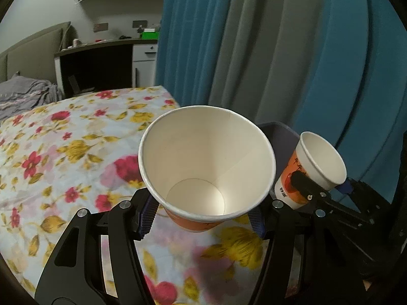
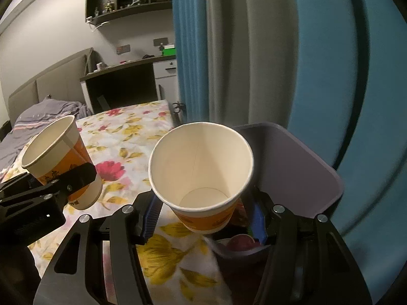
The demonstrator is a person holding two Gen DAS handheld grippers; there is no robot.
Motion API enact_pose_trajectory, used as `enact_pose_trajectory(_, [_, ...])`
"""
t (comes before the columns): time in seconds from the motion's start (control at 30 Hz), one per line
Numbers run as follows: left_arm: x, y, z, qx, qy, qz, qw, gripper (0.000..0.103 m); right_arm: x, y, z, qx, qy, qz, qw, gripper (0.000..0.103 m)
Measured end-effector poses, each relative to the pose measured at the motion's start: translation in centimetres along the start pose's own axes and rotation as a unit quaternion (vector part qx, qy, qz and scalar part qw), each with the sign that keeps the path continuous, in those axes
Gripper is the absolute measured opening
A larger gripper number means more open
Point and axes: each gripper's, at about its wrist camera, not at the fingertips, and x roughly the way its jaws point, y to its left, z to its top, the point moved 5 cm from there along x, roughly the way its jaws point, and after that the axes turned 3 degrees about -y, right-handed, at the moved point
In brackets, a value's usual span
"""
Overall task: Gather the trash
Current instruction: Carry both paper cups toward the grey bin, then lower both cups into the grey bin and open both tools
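I hold left gripper (image 1: 203, 216) clamped on empty paper cup (image 1: 207, 162) above floral table (image 1: 63, 152) | right gripper (image 2: 206, 218) clamped on second empty cup (image 2: 201, 167) | grey bin (image 2: 300, 167) at 3 o'clock, red scraps inside

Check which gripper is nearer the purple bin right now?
Right. The right gripper holds its paper cup at the purple bin rim. The left gripper, with its own cup, sits farther off over the floral bedsheet.

Both wrist views close, angled down; share floral bedspread (image 1: 63, 152), curtain (image 2: 193, 50).
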Motion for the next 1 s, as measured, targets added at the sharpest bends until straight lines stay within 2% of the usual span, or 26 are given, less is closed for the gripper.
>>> enact_pose_trajectory(0.27, [1.5, -2.9, 0.8, 0.012, -0.001, -0.025, 0.9996, 0.059, 0.9, -2.4, -0.1, 0.012, 0.003, -0.023, 1.000, 0.058])
enact_pose_trajectory(0.6, [3.7, -5.4, 1.6, 0.011, 0.003, -0.059, 0.9982, 0.059, 2.7, -6.8, -1.2, 0.034, 0.006, -0.077, 0.996, 0.058])
enact_pose_trajectory(1.0, [7.5, -8.7, 1.5, -0.004, 0.035, -0.111, 0.9932, 0.060, 5.0, -8.8, -2.6, 0.061, 0.037, -0.076, 0.995, 0.061])
